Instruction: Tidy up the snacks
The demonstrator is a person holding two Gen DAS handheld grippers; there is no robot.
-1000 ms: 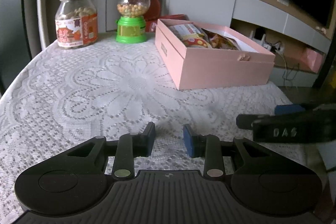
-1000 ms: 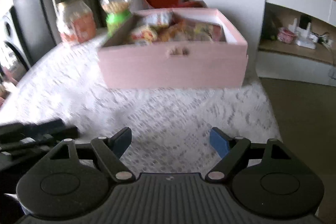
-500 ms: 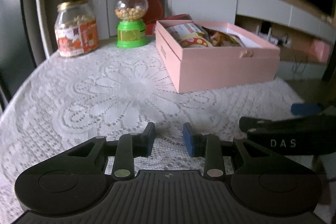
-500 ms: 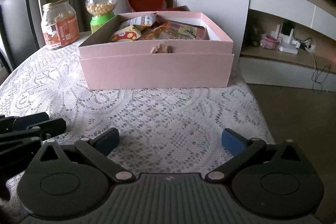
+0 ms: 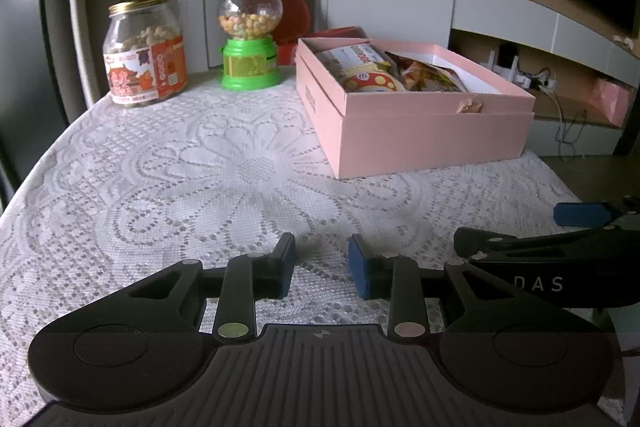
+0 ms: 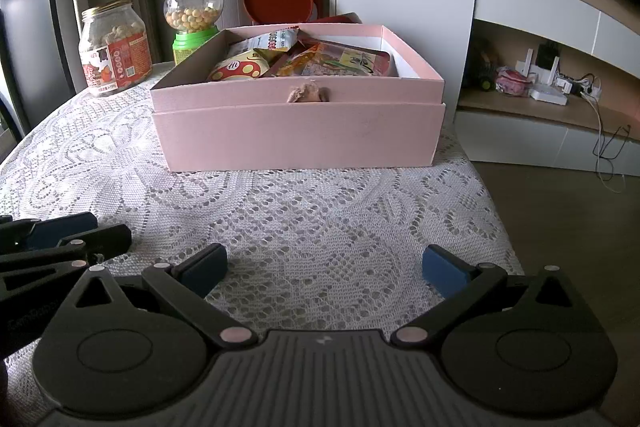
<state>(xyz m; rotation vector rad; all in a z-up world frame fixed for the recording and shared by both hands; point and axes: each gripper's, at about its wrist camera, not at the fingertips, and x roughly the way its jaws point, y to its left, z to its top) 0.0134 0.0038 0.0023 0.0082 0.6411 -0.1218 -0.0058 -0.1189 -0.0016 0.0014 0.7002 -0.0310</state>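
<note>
Pink snack box (image 6: 298, 131) straight ahead of right claw (image 6: 322, 267), well apart, pads spread wide, nothing between, left claw (image 5: 320, 263) narrowly parted, empty

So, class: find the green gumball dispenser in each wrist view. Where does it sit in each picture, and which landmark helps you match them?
Left wrist view: the green gumball dispenser stands upper centre-left, apart from the pink box, on its left.
Right wrist view: dispenser upper left, partly hidden behind the box's far left corner.
Shared landmark: the gold-lidded glass jar, left of the dispenser in both.
</note>
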